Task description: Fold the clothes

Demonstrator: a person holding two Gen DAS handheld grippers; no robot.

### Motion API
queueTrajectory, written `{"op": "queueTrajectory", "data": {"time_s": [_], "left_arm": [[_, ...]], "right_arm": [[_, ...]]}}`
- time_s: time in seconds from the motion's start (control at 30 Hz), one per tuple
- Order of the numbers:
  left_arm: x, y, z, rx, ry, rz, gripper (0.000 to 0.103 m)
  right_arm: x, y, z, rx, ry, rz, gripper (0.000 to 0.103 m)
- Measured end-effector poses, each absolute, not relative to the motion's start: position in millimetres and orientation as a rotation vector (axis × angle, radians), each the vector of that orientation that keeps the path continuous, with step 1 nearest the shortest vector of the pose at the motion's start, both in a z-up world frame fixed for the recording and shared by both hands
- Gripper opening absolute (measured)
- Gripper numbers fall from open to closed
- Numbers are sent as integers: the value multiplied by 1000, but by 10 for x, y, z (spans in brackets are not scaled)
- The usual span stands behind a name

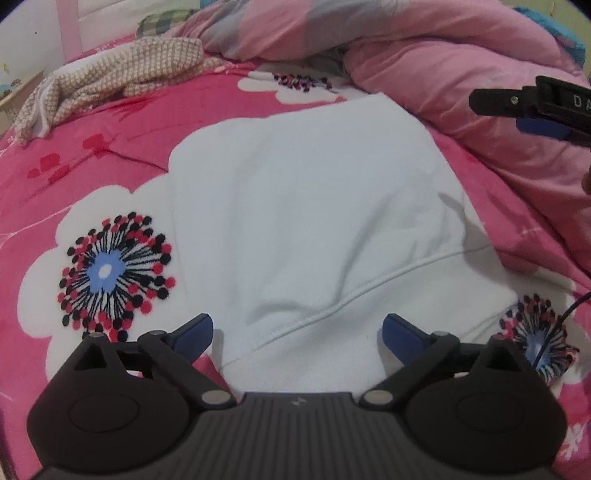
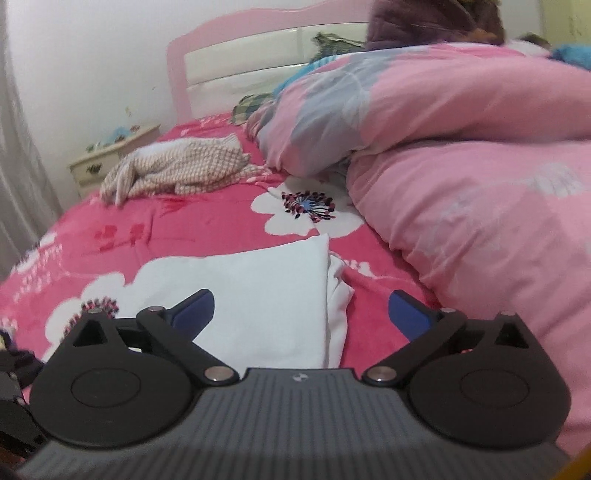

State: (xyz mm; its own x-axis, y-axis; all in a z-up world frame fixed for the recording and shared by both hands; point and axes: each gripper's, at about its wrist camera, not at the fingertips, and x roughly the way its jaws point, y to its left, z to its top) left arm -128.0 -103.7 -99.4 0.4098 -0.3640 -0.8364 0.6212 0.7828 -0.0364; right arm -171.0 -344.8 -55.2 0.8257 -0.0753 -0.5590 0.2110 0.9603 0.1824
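2 garments on the bed: 1 checked brown/white piece (image 1: 110, 77), crumpled, far left near the headboard, and 1 white garment (image 1: 314, 206) mid-bed, laid flat and folded over, stitched hem seam running across its near part. 1 pink floral bedsheet (image 1: 92, 155) under both; 3 dark-centred flower prints visible in left wrist view. 1 bunched pink duvet (image 1: 461, 74) along the right side, well apart from the checked piece, its edge near the white garment's far right corner. 1 pink headboard (image 2: 258, 26), 1 cream nightstand (image 2: 110, 155) at far left in right wrist view.

Hidden/cut off: white garment's near edge goes under the gripper bodies in both views; in right wrist view a 2nd layer peeks out at its right edge. Items on nightstand too blurry to ID. Dark purple thing on top of duvet, top edge of frame, can't ID.

Pose: left gripper (image 1: 297, 334) low over the near hem of the white garment, jaws spread wide, nothing between them; contact w/ cloth can't tell. Right gripper (image 2: 301, 314) also spread wide, empty, low over the garment's right edge, pointing toward headboard. In left wrist view it enters from the right edge, raised above the duvet.
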Motion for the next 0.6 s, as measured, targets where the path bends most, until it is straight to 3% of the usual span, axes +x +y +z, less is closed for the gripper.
{"op": "queueTrajectory", "data": {"time_s": [0.5,0.6], "left_arm": [[-684,-567,-1054,97,936,-598,102],[-458,-494,-1182,40,967,-620,94]], "right_arm": [[-1609,-3428,-940,263,674,-67,101],[-1561,-3471,-1069,228,722,-86,101]]}}
